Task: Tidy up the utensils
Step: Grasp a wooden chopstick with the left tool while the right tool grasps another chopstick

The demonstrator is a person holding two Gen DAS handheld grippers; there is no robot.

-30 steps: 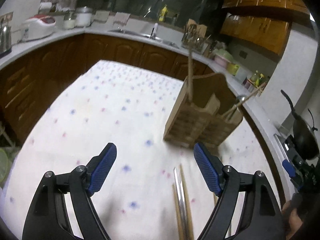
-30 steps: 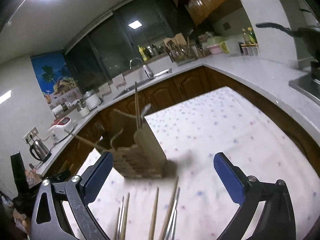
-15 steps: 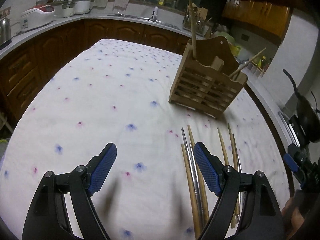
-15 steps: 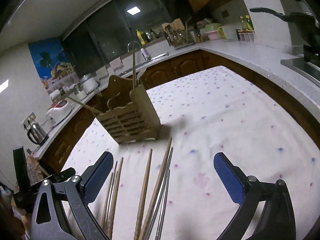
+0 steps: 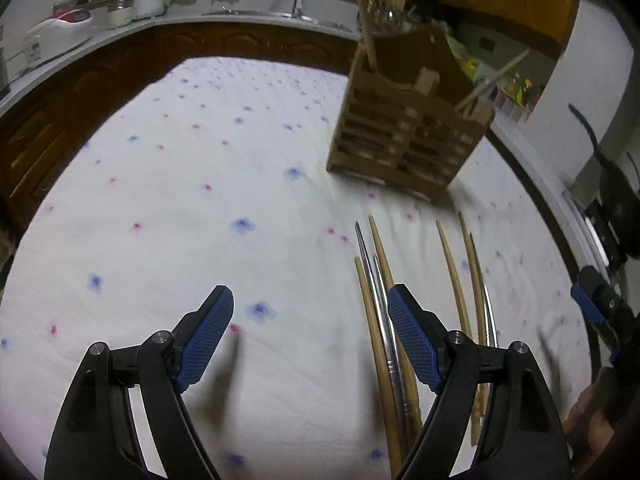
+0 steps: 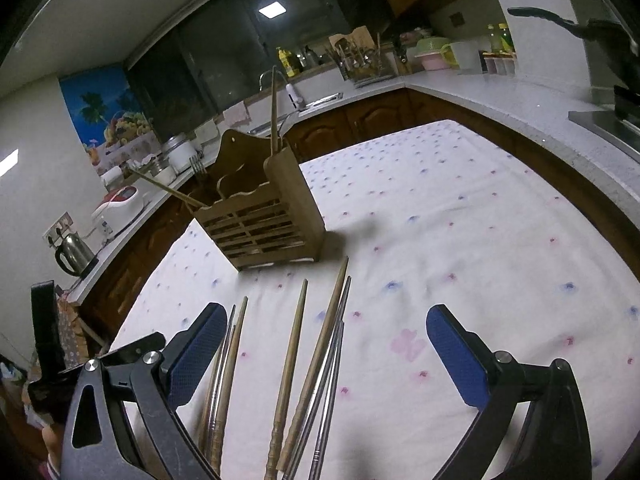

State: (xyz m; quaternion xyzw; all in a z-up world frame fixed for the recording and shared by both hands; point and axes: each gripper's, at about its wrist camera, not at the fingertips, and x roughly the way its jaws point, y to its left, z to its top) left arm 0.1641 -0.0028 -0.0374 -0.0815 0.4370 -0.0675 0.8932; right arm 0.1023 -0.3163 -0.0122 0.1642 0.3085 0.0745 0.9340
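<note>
both wide-open, empty, the left tool [image 5: 310,334] and right tool [image 6: 326,354] hover over chopsticks [image 6: 298,356] on the tabletop [image 6: 460,240]; best to pinch one mid-shaft for the wooden holder [image 6: 260,216].

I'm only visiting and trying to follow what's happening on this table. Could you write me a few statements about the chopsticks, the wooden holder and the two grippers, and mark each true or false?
1. The wooden holder stands upright on the tablecloth. True.
2. The holder is empty. False: at least two wooden sticks poke out of it, and a fork shows at its far side.
3. The loose chopsticks on the cloth are a mix of wooden and metal ones. True.
4. The right gripper is clamped on a chopstick. False: its jaws stand wide open, with the chopsticks lying on the cloth below.
5. The left gripper holds nothing. True.
</note>
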